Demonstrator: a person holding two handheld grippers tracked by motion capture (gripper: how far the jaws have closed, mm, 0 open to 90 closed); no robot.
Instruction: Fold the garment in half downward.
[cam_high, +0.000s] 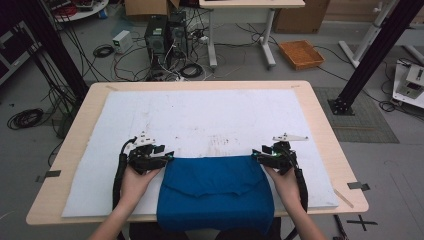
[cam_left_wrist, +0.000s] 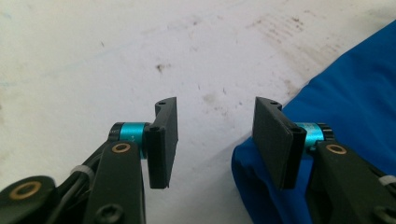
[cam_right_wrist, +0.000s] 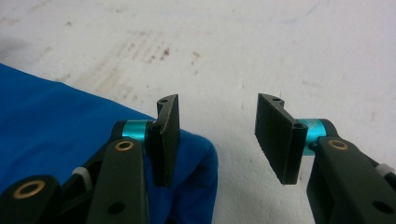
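Cloth (cam_high: 215, 192), blue and folded, lies at the mat's (cam_high: 200, 120) near edge, hanging off it. It looks soft, light and floppy; best pinched at its far corners. Left gripper (cam_high: 167, 156) and right gripper (cam_high: 256, 154) flank those corners, jaws spread, holding nothing.

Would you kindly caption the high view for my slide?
Both open tools, left tool and right tool, flank the folded blue cloth on the white mat.
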